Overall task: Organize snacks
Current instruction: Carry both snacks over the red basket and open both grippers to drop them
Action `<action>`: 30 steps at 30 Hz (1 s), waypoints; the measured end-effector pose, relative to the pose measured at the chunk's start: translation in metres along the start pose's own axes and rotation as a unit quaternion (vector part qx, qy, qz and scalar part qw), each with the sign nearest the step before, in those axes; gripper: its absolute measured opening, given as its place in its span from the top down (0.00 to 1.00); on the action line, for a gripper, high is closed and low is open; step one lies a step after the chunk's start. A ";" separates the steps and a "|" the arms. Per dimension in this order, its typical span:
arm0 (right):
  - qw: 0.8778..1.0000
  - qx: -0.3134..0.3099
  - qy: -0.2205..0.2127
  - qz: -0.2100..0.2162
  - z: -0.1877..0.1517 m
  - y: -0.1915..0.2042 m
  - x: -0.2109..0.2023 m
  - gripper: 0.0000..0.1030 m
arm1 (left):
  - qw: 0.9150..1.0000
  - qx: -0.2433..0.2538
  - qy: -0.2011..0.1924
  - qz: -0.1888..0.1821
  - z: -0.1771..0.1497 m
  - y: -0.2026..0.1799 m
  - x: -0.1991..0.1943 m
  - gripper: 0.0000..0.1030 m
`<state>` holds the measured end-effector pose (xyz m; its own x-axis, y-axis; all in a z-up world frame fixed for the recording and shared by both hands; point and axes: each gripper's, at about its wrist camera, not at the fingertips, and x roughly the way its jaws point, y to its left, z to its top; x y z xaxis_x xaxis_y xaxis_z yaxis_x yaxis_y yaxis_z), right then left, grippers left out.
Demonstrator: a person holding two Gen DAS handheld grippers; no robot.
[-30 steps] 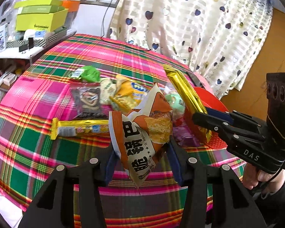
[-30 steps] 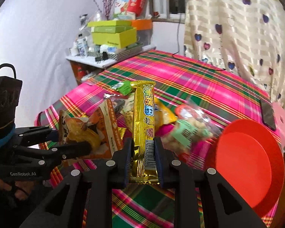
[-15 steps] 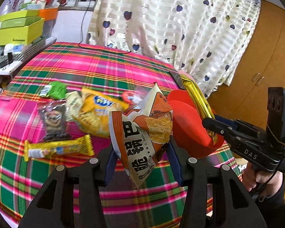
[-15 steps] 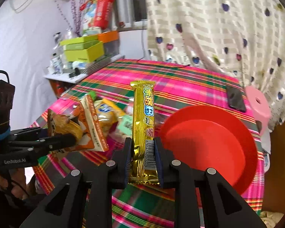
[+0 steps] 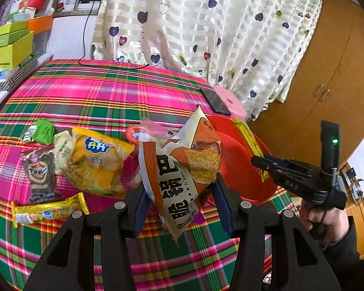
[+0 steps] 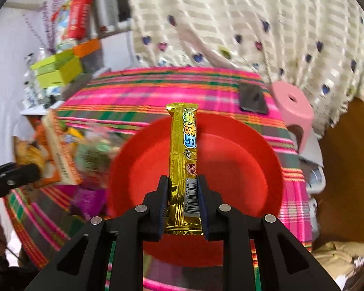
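My left gripper [image 5: 179, 201] is shut on an orange and white crisp bag [image 5: 182, 169], held upright above the plaid table near the left rim of the red bowl [image 5: 233, 160]. My right gripper [image 6: 183, 201] is shut on the lower end of a long gold snack bar [image 6: 184, 150], which stands up over the middle of the red bowl [image 6: 233, 160]. In the left wrist view the right gripper [image 5: 262, 167] hangs over the bowl's right side with the gold bar [image 5: 247, 140]. The left gripper's fingers [image 6: 17, 174] and the crisp bag [image 6: 48, 155] show at the left edge of the right wrist view.
Loose snacks lie on the plaid tablecloth [image 5: 97, 92]: a yellow biscuit pack [image 5: 94, 162], a dark cartoon packet [image 5: 40, 177], a green packet [image 5: 40, 131], a second gold bar [image 5: 48, 211]. A black phone [image 5: 214, 101] and a pink stool [image 6: 293, 106] sit beyond the bowl. Green boxes [image 5: 7, 46] stand far left.
Both grippers have carried their snacks to the right across the table. The gold bar now stands over the middle of the red bowl, and the crisp bag is close to the bowl's rim.
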<state>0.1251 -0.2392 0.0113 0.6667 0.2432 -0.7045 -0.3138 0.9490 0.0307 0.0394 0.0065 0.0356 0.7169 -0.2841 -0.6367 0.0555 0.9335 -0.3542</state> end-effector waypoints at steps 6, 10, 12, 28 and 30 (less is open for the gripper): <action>0.999 0.015 0.031 -0.031 -0.001 -0.016 0.022 0.80 | 1.000 0.001 0.008 -0.005 0.006 -0.004 0.012 0.52; 0.997 0.023 0.051 -0.048 -0.003 -0.023 0.034 0.80 | 1.000 0.006 0.013 -0.009 0.010 -0.008 0.018 0.52; 0.996 0.030 0.059 -0.057 -0.004 -0.028 0.038 0.80 | 1.000 0.010 0.015 -0.012 0.011 -0.010 0.021 0.52; 0.997 0.056 0.028 -0.033 -0.007 -0.041 0.011 0.73 | 0.997 0.049 0.045 -0.039 0.026 -0.052 0.055 0.51; 0.998 0.057 0.022 -0.028 -0.006 -0.041 0.005 0.72 | 0.996 0.061 0.056 -0.044 0.027 -0.062 0.065 0.51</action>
<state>0.1374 -0.2784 0.0016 0.6500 0.1819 -0.7379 -0.1955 0.9783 0.0689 0.1009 -0.0637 0.0347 0.6244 -0.3816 -0.6816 0.2029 0.9218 -0.3302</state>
